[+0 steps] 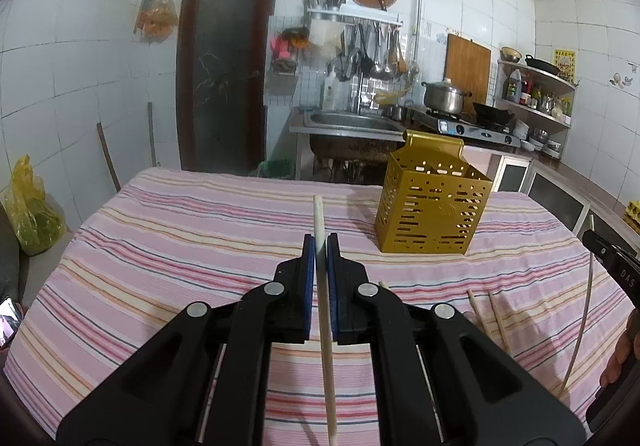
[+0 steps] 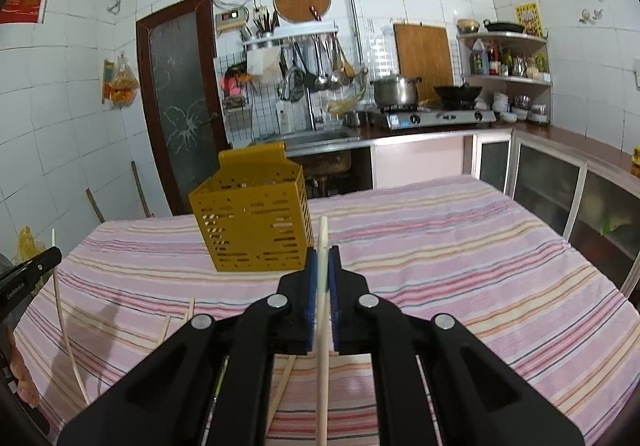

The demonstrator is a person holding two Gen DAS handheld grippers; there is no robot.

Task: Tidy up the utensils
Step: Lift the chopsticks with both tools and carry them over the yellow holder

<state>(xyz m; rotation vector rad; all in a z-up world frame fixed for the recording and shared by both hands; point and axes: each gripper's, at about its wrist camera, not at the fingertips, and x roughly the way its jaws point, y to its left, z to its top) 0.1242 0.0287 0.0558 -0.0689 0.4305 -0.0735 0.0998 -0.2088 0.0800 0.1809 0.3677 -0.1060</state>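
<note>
L gripper (image 1: 320, 242) was pinching a pale chopstick (image 1: 319, 214) between its blue pads, tip pointing fwd above the striped worktop (image 1: 180, 230). R gripper (image 2: 323, 254) likewise clamped a 2nd chopstick (image 2: 323, 234). Gold perforated utensil holder (image 1: 430, 206) stood upright on the worktop, ahead-right of the L gripper. More loose chopsticks (image 1: 490, 314) lay flat on the cloth nearby.

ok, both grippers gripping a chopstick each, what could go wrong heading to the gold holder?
1. Left gripper and right gripper pinch each chopstick with a long tail behind; it may pivot.
2. The gold holder stands free on the striped cloth; a bump could tip it.
3. Loose chopsticks could be swept.
</note>
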